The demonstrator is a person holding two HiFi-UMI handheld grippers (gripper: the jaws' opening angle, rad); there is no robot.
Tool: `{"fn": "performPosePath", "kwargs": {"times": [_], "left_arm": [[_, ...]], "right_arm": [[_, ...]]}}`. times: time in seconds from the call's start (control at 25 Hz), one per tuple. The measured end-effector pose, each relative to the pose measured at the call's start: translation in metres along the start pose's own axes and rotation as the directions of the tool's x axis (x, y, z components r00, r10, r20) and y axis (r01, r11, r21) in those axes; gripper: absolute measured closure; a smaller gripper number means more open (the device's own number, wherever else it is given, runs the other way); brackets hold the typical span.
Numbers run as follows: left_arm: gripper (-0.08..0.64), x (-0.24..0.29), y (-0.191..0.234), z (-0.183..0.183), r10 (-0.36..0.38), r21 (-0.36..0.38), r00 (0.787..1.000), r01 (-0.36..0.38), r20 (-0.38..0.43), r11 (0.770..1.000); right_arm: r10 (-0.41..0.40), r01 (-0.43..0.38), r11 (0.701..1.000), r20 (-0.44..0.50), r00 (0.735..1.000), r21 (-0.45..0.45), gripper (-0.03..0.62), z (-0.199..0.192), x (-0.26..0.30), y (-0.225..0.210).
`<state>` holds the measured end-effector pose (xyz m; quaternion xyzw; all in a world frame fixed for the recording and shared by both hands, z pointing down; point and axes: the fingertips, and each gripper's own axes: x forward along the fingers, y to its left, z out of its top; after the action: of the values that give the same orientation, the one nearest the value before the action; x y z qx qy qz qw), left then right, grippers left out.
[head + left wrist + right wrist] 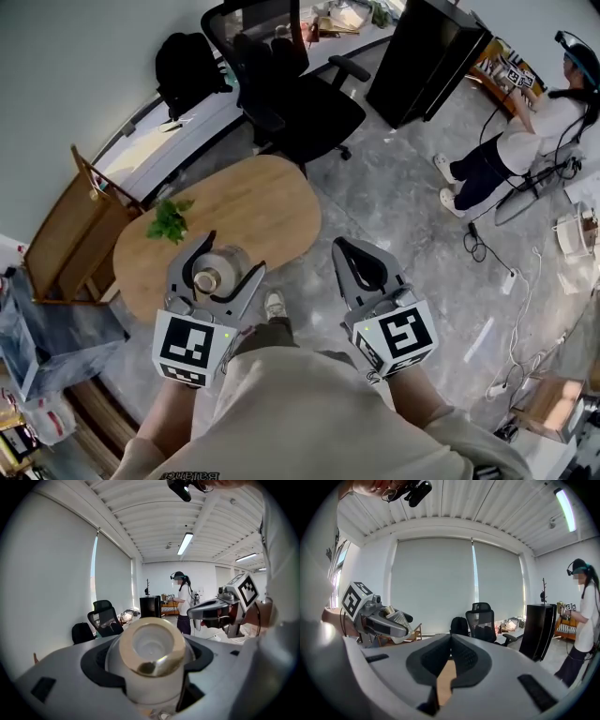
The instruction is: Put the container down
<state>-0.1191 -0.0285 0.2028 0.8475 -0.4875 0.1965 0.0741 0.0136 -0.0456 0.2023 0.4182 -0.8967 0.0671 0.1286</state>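
Left gripper (234, 251) is holding the container (223, 262) over the tabletop's (267, 202) near edge.

Its jaws are clamping the gold-rimmed container's sides, as the left gripper view is showing it (152, 651). Bare wood is lying open beyond it, far and right, while a plant (169, 222) is sitting by the left edge. The right gripper (345, 246) is hovering over the floor (412, 220), right of the tabletop's edge and apart from it, its jaws pressed together on nothing. A chair (291, 98) is standing past the far edge.
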Motion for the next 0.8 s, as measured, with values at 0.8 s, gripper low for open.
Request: {"fn": "performPosePath", "kwargs": {"times": [0.8], "left_arm": [[0.222, 0.135, 0.082, 0.001, 0.014, -0.019, 1.000, -0.014, -0.008, 1.000]], "right_arm": [[0.012, -0.013, 0.999, 0.040, 0.999, 0.030, 0.595, 0.009, 0.131, -0.073]]}}
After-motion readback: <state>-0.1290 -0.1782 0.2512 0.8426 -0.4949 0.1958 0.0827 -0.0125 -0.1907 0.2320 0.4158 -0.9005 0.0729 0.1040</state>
